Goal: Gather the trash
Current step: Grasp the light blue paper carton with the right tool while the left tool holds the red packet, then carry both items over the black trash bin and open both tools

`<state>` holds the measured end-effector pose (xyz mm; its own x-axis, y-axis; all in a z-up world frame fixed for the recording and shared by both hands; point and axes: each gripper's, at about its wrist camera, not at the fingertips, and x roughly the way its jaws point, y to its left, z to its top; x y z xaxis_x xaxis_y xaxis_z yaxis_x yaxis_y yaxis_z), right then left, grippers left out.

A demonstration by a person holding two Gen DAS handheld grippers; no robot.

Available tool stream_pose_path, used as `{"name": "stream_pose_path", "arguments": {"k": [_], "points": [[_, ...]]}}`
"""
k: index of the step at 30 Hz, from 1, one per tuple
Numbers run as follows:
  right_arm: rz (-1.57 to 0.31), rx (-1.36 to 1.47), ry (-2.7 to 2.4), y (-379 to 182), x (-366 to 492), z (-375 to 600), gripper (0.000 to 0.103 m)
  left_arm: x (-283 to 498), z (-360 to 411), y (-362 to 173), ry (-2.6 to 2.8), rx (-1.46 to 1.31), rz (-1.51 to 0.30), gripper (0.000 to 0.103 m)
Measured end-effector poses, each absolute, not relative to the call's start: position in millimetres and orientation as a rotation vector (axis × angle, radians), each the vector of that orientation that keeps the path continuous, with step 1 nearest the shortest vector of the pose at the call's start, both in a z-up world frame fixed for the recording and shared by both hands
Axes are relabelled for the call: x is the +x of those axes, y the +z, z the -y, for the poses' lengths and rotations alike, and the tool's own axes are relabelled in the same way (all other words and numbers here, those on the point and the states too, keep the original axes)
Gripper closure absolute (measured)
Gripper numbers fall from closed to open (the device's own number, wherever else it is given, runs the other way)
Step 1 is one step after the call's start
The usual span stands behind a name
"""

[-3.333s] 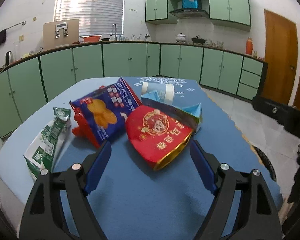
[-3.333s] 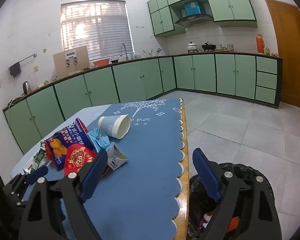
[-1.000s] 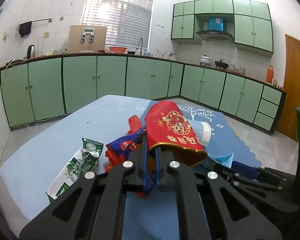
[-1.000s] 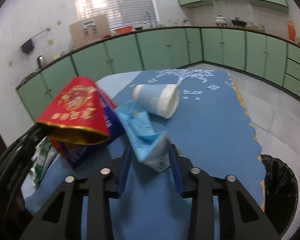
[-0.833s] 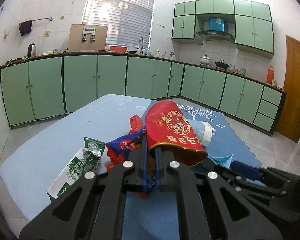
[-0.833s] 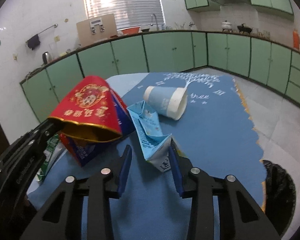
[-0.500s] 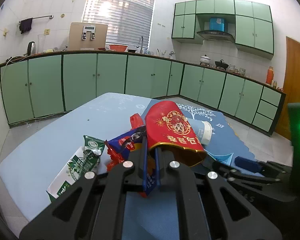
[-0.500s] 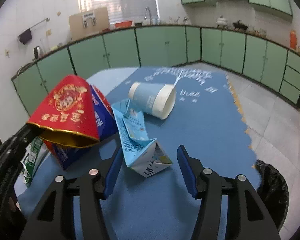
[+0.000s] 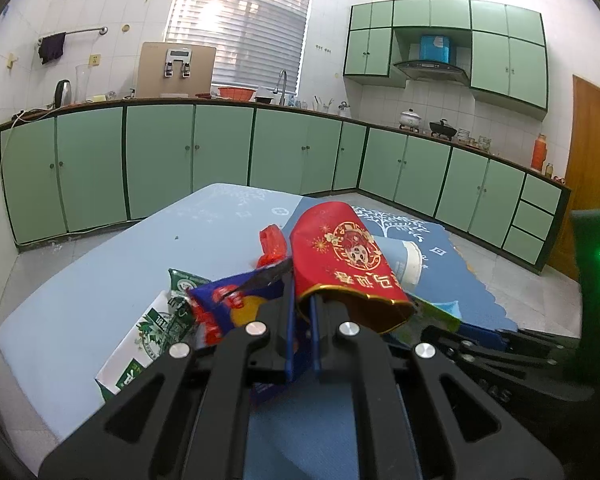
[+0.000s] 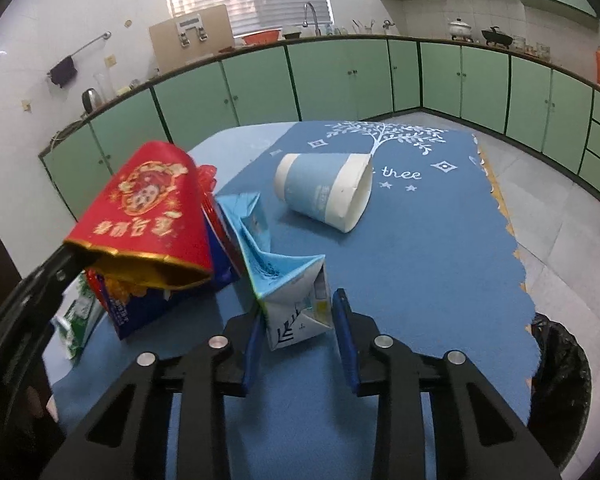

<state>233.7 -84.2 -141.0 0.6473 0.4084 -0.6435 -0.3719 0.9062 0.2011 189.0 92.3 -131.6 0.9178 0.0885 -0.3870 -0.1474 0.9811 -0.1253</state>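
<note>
My left gripper (image 9: 302, 304) is shut on the rim of a red snack bag (image 9: 342, 262) and holds it above the table; the bag also shows in the right wrist view (image 10: 144, 216). A blue snack bag (image 9: 236, 300) lies under it, and a green and white wrapper (image 9: 152, 332) lies to its left. My right gripper (image 10: 298, 316) has its fingers around a crumpled light blue carton (image 10: 288, 288), with a small gap on the right side. A blue paper cup (image 10: 324, 196) lies on its side farther back.
The table has a blue cloth (image 10: 420, 248) with a scalloped right edge. A black trash bin (image 10: 560, 380) stands on the floor at the right, below the table edge. Green cabinets (image 9: 220, 156) line the walls behind.
My right gripper's fingers opened wider half a second ago and have now narrowed around the carton again. My left gripper still holds the red bag in about the same place.
</note>
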Motion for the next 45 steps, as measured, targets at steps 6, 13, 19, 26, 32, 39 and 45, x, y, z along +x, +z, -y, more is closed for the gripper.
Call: {"name": "stream_pose_path", "arguments": {"k": [6,13,19,26,32,39,45], "points": [[-0.785,0.043,0.464,-144.4,211.6,88.9,0.068,185.2,-93.9,-132.3,0.121,-0.150,-0.395,0.098],[-0.762,0.003,0.449,-146.0,226.6,82.0,0.051,183.3,-95.3,-131.0,0.122,-0.141,-0.398,0.098],[-0.750,-0.009,0.484,-148.8,221.8,80.2,0.071,183.0,-92.4,-131.8,0.125,-0.133,-0.404,0.098],[-0.674,0.036,0.394,-127.9,207.4,106.4,0.071,178.3,-85.0,-128.8,0.107,-0.120,-0.388,0.098],[-0.626,0.080,0.333,-108.3,188.7,137.4,0.071,170.2,-63.9,-119.3,0.048,-0.116,-0.369,0.098],[-0.595,0.140,0.148,-96.7,167.1,216.8,0.071,171.8,-2.0,-109.5,-0.129,-0.128,-0.370,0.098],[-0.617,0.168,-0.038,-108.5,156.7,297.9,0.071,185.2,79.1,-116.3,-0.304,-0.091,-0.401,0.097]]}}
